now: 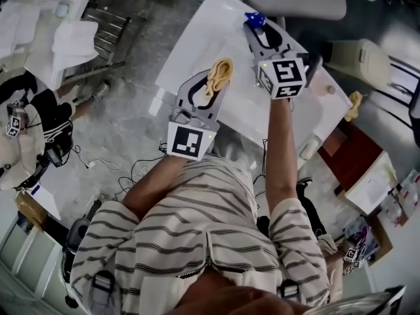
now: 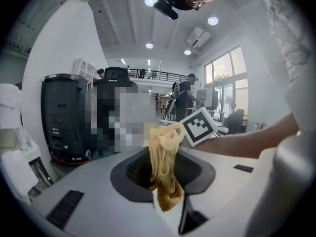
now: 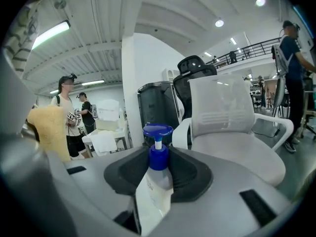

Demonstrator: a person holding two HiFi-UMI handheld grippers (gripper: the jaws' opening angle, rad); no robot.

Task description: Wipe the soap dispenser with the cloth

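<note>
Presently we list the following.

Item one: left hand-held gripper [image 1: 218, 83], jaws clamped on a yellow cloth [image 2: 165, 167]. The cloth is bunched; one end pokes up past the jaw tips and the other hangs below them.

Item two: right hand-held gripper [image 1: 257, 35], jaws closed on the dispenser [image 3: 157, 181], pressing its white body on both sides. The blue pump [image 3: 158, 135] stands upright above the jaws.

Item three: white table [image 1: 197, 41]. In the head view both hand-held grippers reach out over it, the dispenser nearer its far end. We cannot tell whether the dispenser's base touches the table.

Item four: cloth and dispenser lie near each other, left and right, not touching.

Item five: white chair [image 3: 232, 127], beyond the dispenser in the right gripper view.
</note>
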